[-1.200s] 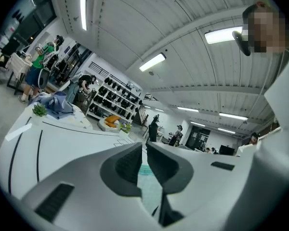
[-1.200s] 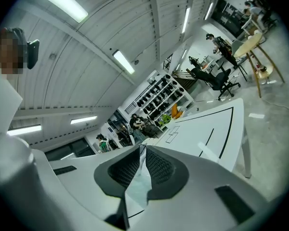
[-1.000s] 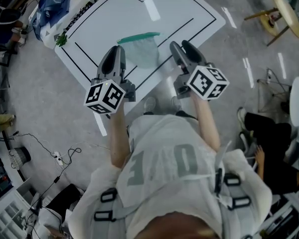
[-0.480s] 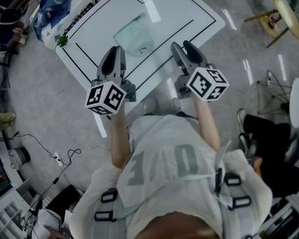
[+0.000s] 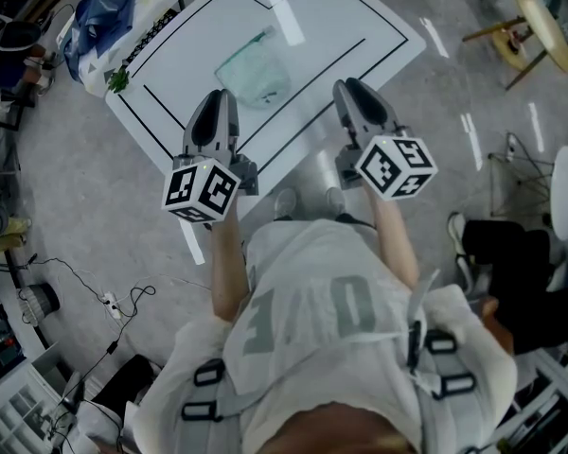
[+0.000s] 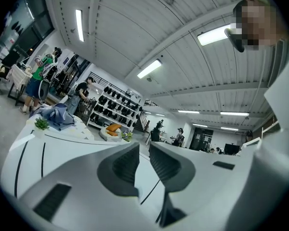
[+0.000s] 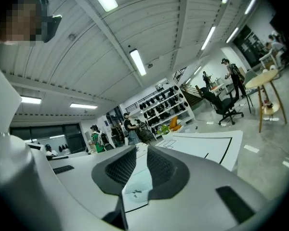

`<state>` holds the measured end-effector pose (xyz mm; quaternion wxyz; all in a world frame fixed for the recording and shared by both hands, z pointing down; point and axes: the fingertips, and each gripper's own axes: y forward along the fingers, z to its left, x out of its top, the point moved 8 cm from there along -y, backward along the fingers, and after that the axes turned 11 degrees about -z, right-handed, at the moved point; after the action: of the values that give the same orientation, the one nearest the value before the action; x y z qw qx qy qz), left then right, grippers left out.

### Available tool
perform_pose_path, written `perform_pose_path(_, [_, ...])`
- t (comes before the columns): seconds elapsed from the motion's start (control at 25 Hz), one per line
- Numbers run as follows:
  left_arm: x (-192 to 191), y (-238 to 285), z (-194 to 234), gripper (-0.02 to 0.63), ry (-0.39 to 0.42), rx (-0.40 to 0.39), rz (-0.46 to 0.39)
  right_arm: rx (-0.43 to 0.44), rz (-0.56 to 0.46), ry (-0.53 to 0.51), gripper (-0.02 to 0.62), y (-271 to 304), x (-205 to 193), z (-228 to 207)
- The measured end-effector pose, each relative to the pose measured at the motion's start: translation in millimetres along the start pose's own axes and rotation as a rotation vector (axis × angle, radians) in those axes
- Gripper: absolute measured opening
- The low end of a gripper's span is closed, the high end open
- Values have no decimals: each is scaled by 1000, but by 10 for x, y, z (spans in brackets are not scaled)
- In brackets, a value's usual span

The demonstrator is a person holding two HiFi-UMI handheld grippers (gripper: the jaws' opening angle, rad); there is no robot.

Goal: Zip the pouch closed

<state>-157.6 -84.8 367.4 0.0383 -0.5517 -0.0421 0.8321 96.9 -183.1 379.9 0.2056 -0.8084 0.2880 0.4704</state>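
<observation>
Pouch (image 5: 254,69), one only, pale green and see-through, lies flat on the white table (image 5: 360,26), inside the large black outline drawn on the top. It rests beyond the tips of the two tongs and roughly between their lines, touching neither. The left tongs (image 5: 218,96) hang over the table's near edge and point level; in the left gripper view the left tongs (image 6: 143,148) show their two ribbed pads drawn near each other, with a thin slit between them and nothing in it. The right tongs (image 5: 353,85) hang likewise over the near edge, to the right of the pouch; in the right gripper view the right tongs (image 7: 141,150) have just been closing, and their two pads stand a narrow gap apart with nothing caught between, only the table top seen through. Each tool carries one marker cube, two in all: the left cube (image 5: 200,188) and the right cube (image 5: 396,166). At the table's far left corner sit one bundle of blue cloth (image 5: 99,8) and one small green plant (image 5: 116,77).
</observation>
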Motion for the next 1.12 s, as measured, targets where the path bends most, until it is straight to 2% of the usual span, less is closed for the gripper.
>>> perform_pose_path(0.04, [25, -4, -21, 48, 21, -3, -7, -12, -17, -38, 50, -16, 32, 11])
perform_pose_path(0.12, [84, -27, -83, 41, 80, -6, -33, -28, -44, -124, 16, -48, 86, 37])
perform_pose_path(0.32, [209, -43, -268, 6, 281, -6, -75, -27, -63, -287, 8, -87, 172, 164])
perform_pose_path(0.4, [222, -20, -303, 6, 324, -19, -72, -18, -63, -340, 8, -78, 175, 214])
perform_pose_path(0.64, [181, 10, -363, 6, 382, -33, -53, -8, -51, -417, 8, -91, 147, 266])
perform_pose_path(1.12, [161, 7, -377, 6, 406, -38, -32, -11, -43, -423, 8, -128, 137, 224])
